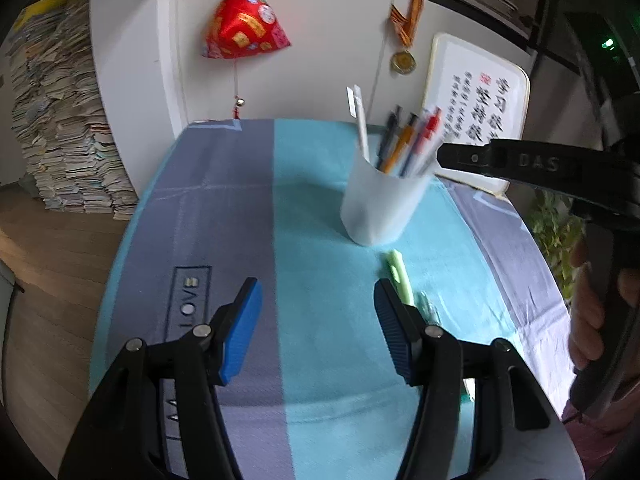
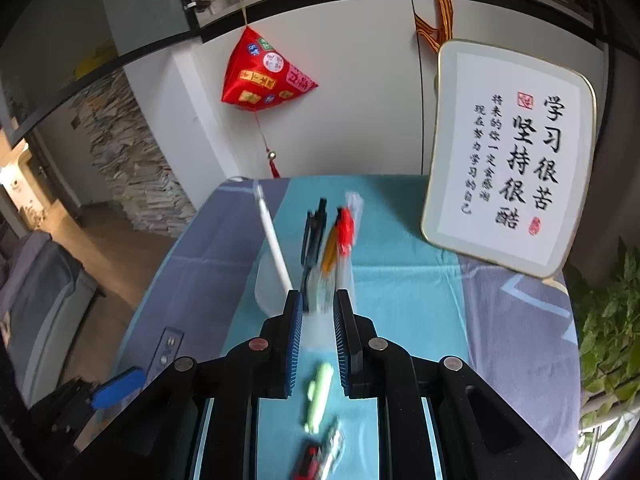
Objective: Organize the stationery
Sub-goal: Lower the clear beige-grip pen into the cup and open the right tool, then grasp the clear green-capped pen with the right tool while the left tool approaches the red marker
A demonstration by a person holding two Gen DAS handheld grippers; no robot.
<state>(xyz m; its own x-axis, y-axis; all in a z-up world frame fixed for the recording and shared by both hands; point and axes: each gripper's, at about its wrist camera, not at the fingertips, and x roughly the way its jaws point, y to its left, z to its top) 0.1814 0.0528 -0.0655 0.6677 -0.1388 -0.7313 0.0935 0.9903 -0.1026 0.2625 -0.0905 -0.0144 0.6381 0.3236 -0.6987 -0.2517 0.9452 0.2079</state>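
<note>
Left gripper [image 1: 318, 328]: hanging half-wide, holding nothing.
Right gripper [image 2: 317, 342]: standing narrow, gripping nothing.
Green pen [image 2: 318, 394]: lying light, stiff, slippery; pinching mid-barrel.

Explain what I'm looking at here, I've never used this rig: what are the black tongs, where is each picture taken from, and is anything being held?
There is no robot arm. A person carries one pair of hand-held tongs in each hand, and each has a camera looking along its two blue-padded fingers.

One picture is from the left tongs: they stand open with nothing between them. The right tongs and the hand holding them show at its right edge.

The other is from the right tongs: nearly shut and empty.

On the cloth stands a white cup of pens. In front of it lie a green pen and a red-and-clear item, too blurred to name.
</note>
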